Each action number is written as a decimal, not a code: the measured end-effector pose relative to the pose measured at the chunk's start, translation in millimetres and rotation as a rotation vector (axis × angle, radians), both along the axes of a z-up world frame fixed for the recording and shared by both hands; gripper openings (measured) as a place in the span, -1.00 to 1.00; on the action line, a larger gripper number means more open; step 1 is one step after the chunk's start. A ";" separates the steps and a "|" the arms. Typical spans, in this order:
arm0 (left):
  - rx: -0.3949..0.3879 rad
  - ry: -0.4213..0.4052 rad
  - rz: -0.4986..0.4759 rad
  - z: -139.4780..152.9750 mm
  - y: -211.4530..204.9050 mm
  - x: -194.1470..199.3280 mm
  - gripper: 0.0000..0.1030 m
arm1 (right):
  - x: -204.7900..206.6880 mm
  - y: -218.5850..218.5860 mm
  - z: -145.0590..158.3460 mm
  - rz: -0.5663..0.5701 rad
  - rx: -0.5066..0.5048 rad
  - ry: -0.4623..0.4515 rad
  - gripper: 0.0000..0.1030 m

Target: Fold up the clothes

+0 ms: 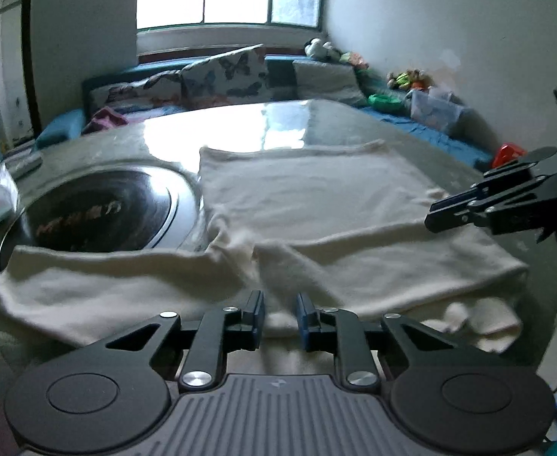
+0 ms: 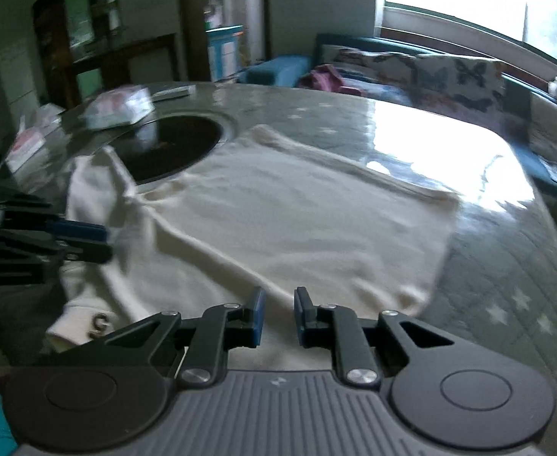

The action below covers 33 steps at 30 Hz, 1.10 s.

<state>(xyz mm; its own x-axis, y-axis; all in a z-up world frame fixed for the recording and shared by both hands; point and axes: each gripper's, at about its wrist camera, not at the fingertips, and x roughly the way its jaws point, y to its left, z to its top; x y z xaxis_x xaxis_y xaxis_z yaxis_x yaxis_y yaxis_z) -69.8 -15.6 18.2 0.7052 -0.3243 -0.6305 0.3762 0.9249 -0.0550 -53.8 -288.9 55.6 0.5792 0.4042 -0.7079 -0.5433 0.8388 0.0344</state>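
A cream sweater lies spread flat on the glass-topped table, one sleeve stretched left along the near edge. My left gripper hovers low over the neck area with a narrow gap between its jaws and no cloth pinched. In the right wrist view the same sweater fills the middle, a cuff marked "G" at lower left. My right gripper stands narrowly open above the near hem, holding nothing. Each gripper shows in the other's view: the right gripper by the sweater's right side, the left gripper over the sleeve.
A dark round hotplate is set into the table left of the sweater. A tissue packet and a remote lie beyond it. A sofa with butterfly cushions, toys and a plastic box runs behind the table.
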 end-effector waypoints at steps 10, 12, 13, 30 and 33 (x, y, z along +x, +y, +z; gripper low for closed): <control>-0.036 -0.036 0.158 12.7 40.6 -1.4 -0.59 | -2.7 78.4 -0.4 0.246 -0.007 -0.007 -0.70; -0.034 -0.039 0.250 14.3 56.9 4.5 -0.50 | -3.1 93.1 -2.7 0.285 -0.009 -0.008 -0.70; -0.035 -0.041 0.296 15.1 65.3 7.6 -0.38 | -3.6 99.4 -4.9 0.303 -0.012 -0.005 -0.70; -0.021 -0.024 0.792 -5.0 162.5 59.4 -0.23 | -17.0 88.1 19.0 0.270 0.009 -0.046 -0.69; -0.033 -0.031 0.772 -8.6 163.0 63.3 -0.38 | -20.5 81.2 20.2 0.249 0.016 -0.045 -0.68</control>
<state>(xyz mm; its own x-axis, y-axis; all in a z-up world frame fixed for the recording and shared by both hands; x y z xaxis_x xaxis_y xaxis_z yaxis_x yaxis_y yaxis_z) -6.5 147.5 9.6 0.7563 0.2482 -0.6053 -0.3732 0.9236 -0.0875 -74.4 -207.6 75.8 0.4915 0.5488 -0.6762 -0.7341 0.6788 0.0173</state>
